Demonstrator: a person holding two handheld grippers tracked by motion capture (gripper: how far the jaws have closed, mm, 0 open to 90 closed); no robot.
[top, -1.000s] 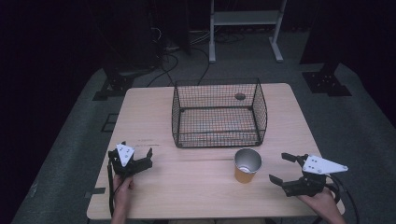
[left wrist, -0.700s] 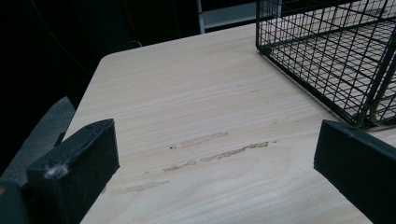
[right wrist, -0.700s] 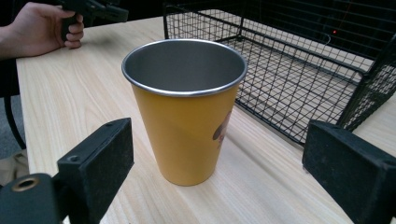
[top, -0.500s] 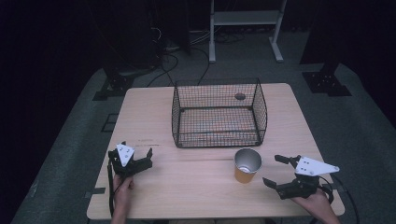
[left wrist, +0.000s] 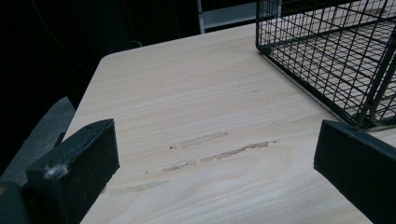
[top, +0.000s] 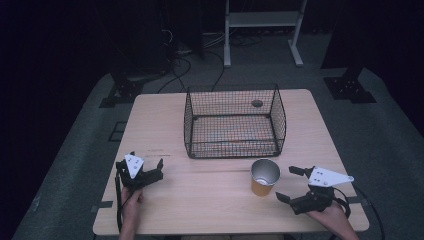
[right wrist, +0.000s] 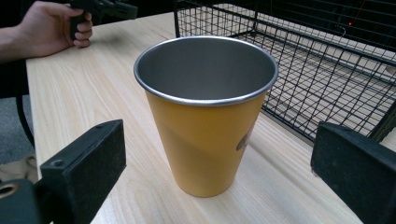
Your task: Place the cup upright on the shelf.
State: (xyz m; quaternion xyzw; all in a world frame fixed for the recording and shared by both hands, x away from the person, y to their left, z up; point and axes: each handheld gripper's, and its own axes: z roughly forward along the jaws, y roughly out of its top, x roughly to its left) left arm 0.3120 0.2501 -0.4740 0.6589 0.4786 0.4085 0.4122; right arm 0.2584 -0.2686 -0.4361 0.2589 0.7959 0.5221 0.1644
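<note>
A yellow cup [top: 264, 177] with a shiny metal inside stands upright on the wooden table [top: 200, 210], just in front of the wire basket [top: 234, 121]. In the right gripper view the cup [right wrist: 205, 116] rises close ahead, centred between the two wide-apart jaws. My right gripper [top: 288, 184] is open, a little to the right of the cup and not touching it. My left gripper [top: 148, 165] rests open near the table's front left, with bare wood between its jaws.
The black wire basket [left wrist: 336, 56] sits empty at the table's middle back. A round hole [top: 257, 103] lies in the tabletop behind it. A white stand [top: 260, 30] and cables lie on the floor beyond the table. The person's left hand [right wrist: 51, 30] holds the other gripper.
My right gripper has moved left, closer to the cup, and turned its jaws toward it. The left gripper has stayed where it was.
</note>
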